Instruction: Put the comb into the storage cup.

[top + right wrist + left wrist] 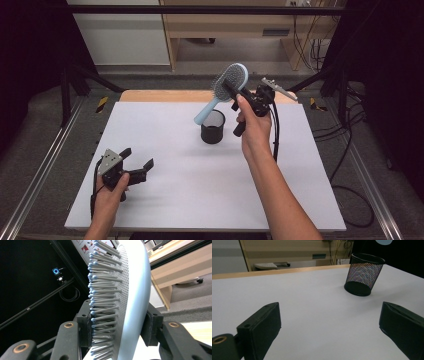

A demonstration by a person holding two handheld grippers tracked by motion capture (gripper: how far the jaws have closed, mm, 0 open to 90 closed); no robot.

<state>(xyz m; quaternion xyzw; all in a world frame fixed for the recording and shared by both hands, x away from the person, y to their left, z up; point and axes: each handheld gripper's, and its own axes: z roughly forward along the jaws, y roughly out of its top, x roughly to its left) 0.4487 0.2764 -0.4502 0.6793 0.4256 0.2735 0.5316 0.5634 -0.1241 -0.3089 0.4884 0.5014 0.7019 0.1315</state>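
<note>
The worktop (pixel 165 185) is a white sheet over a light wooden board whose far edge (pixel 165 96) shows bare. Metal rails (pixel 37 180) run along both its sides on a grey floor (pixel 45 120), with yellow-and-black tape marks (pixel 101 104) near the far corners. Black frame bars (pixel 200 9) cross overhead, and dark drapes (pixel 30 45) close off both sides. Behind stand a white cabinet (pixel 125 35) and a pale wooden desk (pixel 225 22). Black cables (pixel 305 40) hang by the desk, and more (pixel 350 165) loop over the floor at the right. The light is even and soft.
</note>
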